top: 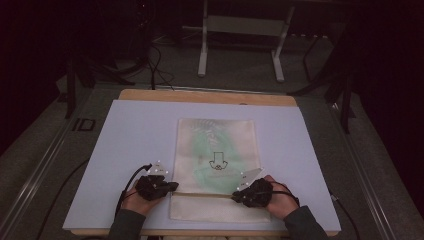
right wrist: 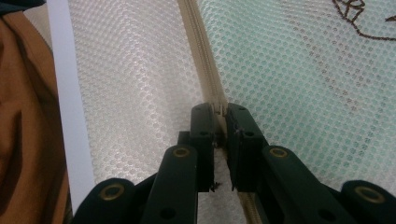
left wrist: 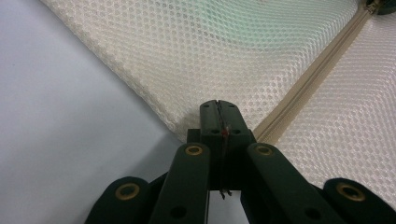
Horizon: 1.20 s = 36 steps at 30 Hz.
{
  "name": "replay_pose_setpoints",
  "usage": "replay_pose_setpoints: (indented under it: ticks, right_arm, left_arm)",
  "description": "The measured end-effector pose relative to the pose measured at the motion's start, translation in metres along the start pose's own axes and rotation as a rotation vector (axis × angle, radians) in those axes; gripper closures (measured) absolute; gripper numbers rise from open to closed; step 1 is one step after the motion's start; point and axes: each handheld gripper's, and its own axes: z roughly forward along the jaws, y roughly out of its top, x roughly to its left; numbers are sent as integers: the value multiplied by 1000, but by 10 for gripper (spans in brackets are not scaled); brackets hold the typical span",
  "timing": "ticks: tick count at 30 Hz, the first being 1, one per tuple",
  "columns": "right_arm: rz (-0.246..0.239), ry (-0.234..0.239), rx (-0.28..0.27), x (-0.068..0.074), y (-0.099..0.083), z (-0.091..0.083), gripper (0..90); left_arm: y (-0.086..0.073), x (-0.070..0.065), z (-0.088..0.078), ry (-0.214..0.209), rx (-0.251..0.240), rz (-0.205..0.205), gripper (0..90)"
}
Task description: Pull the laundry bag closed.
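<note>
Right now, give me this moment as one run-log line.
left gripper: shut on mesh bag edge | right gripper: shut on zipper | bag flat on white board

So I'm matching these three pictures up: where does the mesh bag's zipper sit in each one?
High view: the zipper crosses the mesh bag near its lower end, between the two grippers.
Left gripper view: it slants from the upper right corner down to the shut jaws.
Right gripper view: it comes down from the top centre to the jaws.
Shared landmark: the bag's green contents.
</note>
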Motion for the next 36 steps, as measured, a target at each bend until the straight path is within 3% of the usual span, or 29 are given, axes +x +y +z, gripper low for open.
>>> replay_pose_setpoints:
  ticks: [36]
  right_arm:
    - [36,6,2,-5,-17,-11,824]
  left_arm:
    - [0,0,0,0,0,0,896]
